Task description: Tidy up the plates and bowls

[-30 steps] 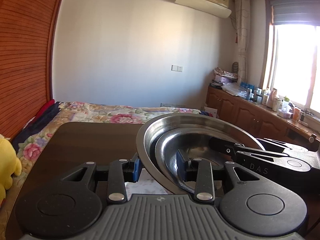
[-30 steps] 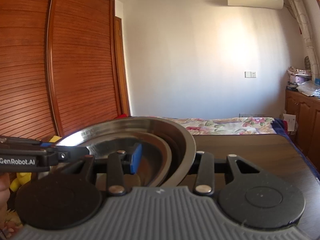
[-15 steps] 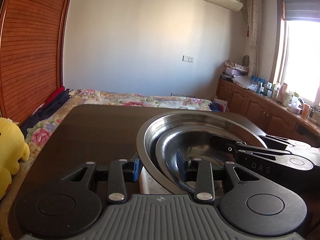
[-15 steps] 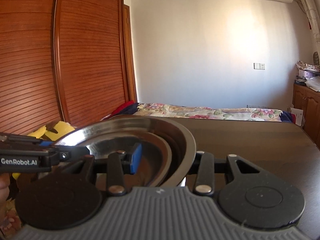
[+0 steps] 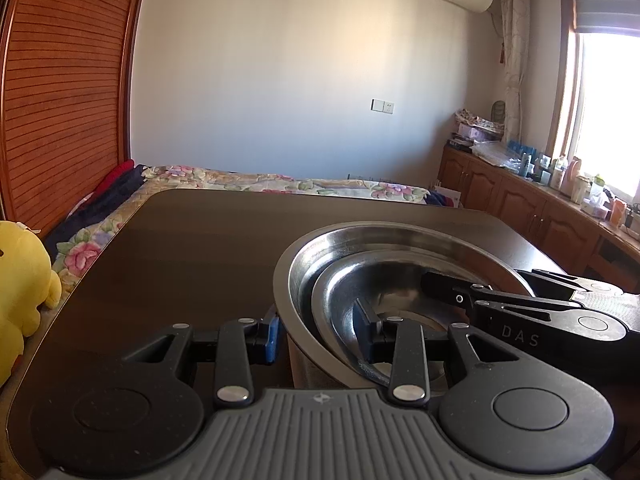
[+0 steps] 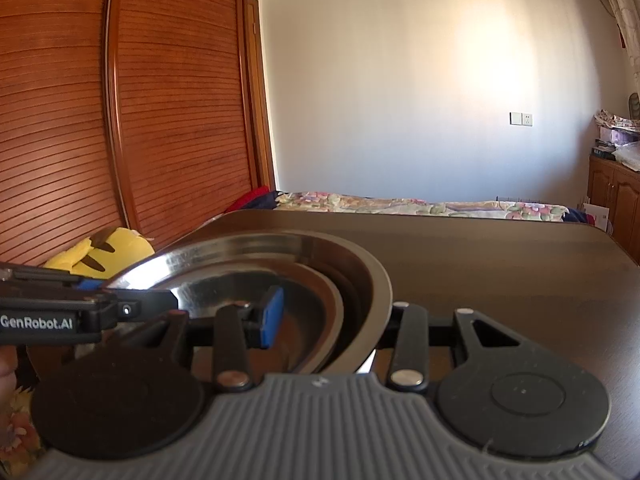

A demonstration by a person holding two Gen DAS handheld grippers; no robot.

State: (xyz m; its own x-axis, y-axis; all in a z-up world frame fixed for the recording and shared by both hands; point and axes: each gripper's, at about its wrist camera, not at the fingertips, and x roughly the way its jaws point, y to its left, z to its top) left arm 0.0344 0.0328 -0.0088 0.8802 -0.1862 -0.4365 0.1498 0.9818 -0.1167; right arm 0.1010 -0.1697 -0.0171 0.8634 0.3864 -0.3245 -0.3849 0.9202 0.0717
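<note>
Steel, two nested pieces: in the left wrist view a large bowl (image 5: pixel 352 248) holds a smaller bowl (image 5: pixel 344 292) inside it, both over the dark desk (image 5: pixel 192 248). The left tongs (image 5: pixel 316 334) pinch the near walls of the two bowls, one blue-padded finger outside, the other inside the smaller bowl. The right tongs (image 5: pixel 516 296) enter from the right and grip the opposite rim. A yellow plush (image 5: pixel 24 280) lies at the left edge; a floral bed (image 5: pixel 280 184) lies beyond the desk.

Right wrist view: the right tongs (image 6: pixel 332 320) clamp the same wall, blue finger inside the smaller bowl (image 6: pixel 312 292), the other finger outside the large bowl (image 6: pixel 360 268). The left tongs (image 6: pixel 132 304) reach in from the left onto the far rim. Whether the large bowl rests on the desk (image 6: pixel 500 256) or hangs just above it cannot be told. The plush (image 6: pixel 104 254) sits behind the bowls.
</note>
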